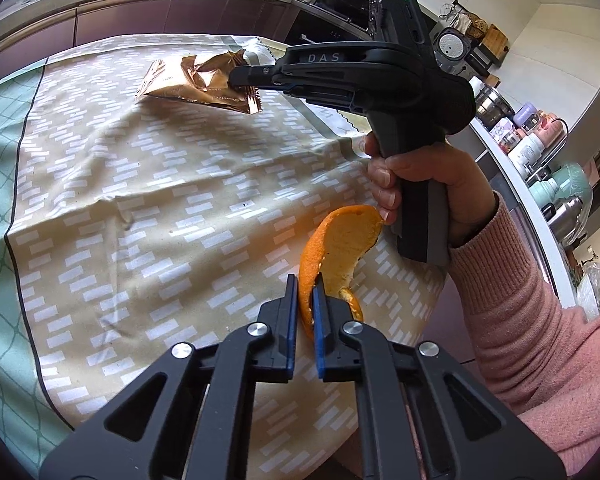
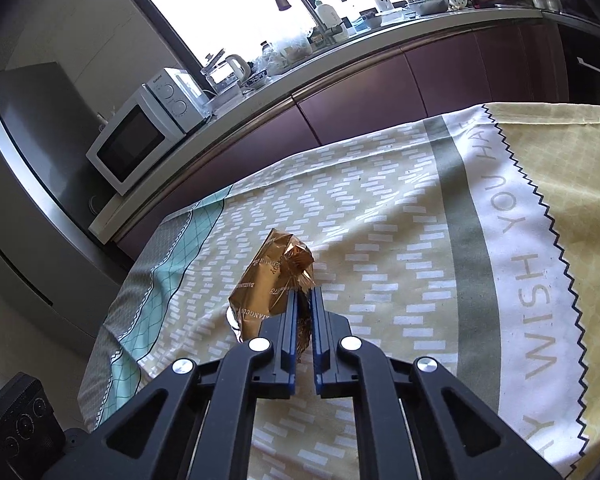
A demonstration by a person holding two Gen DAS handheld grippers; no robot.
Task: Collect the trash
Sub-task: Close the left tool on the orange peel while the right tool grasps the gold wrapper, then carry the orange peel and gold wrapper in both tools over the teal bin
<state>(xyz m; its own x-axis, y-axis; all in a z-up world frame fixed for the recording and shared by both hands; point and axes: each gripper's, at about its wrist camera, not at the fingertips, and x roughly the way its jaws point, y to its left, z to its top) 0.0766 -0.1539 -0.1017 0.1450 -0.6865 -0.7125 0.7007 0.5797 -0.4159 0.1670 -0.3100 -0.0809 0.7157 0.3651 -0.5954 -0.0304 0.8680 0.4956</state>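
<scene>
From my left wrist camera I see my left gripper (image 1: 305, 280) clamped on a curled orange peel (image 1: 336, 252) between its fingers. My right gripper (image 2: 304, 294) pinches a crumpled gold foil wrapper (image 2: 268, 284) above the patterned tablecloth (image 2: 400, 220); only the left view shows the hand (image 1: 428, 184) holding it.

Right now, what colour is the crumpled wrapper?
Shiny gold-brown wrapper, shown best in the right wrist view.

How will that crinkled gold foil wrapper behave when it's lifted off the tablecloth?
The crinkled gold foil wrapper looks empty and thin, so probably very light. Its creases suggest it will crumple rather than hold shape. The glossy film could slip, though the right gripper jaws pinch a bunched corner.
</scene>
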